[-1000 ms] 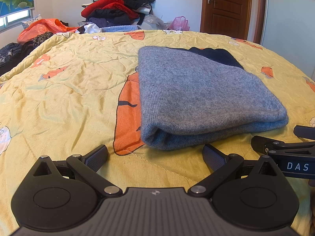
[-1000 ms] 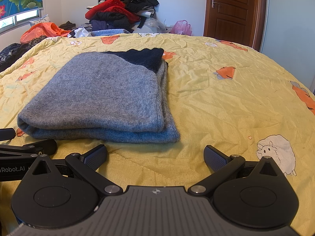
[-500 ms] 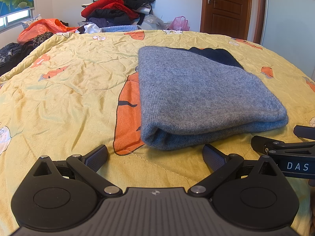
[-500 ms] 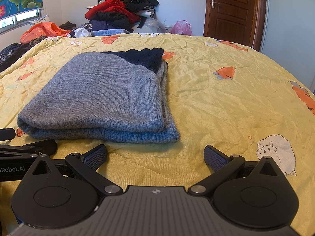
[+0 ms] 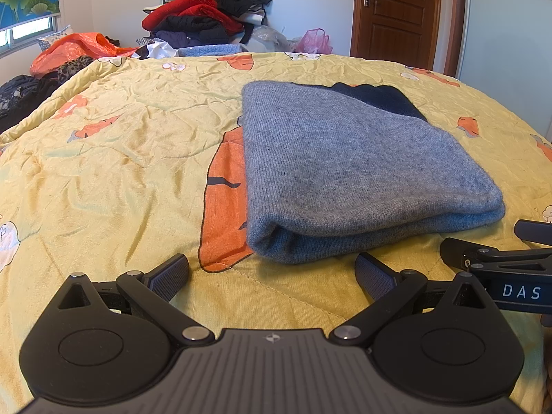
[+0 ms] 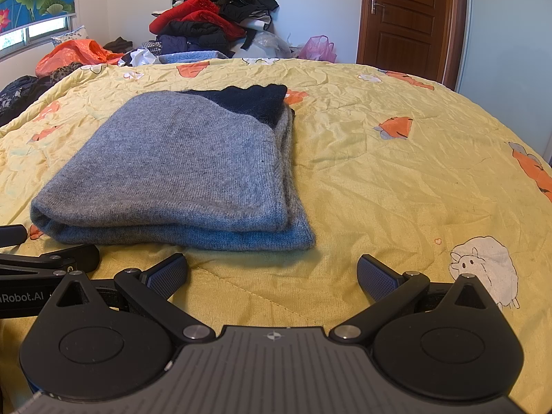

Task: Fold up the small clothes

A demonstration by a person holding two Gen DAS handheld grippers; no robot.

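Observation:
A grey knitted garment (image 5: 345, 165) with a dark navy part at its far end lies folded flat on the yellow bedspread (image 5: 120, 158); the right wrist view shows the same grey garment (image 6: 186, 169) left of centre. My left gripper (image 5: 272, 272) hovers open just in front of its near folded edge, nothing between the fingers. My right gripper (image 6: 272, 272) is open too, in front of the garment's near right corner, holding nothing. Each gripper shows at the edge of the other's view.
A heap of red, black and dark clothes (image 5: 207, 13) rises behind the bed's far edge, beside an orange bag (image 5: 72, 48) and a pink bag (image 5: 315, 41). A brown wooden door (image 5: 396, 13) stands shut at the back right. Bare bedspread (image 6: 414, 172) spreads right of the garment.

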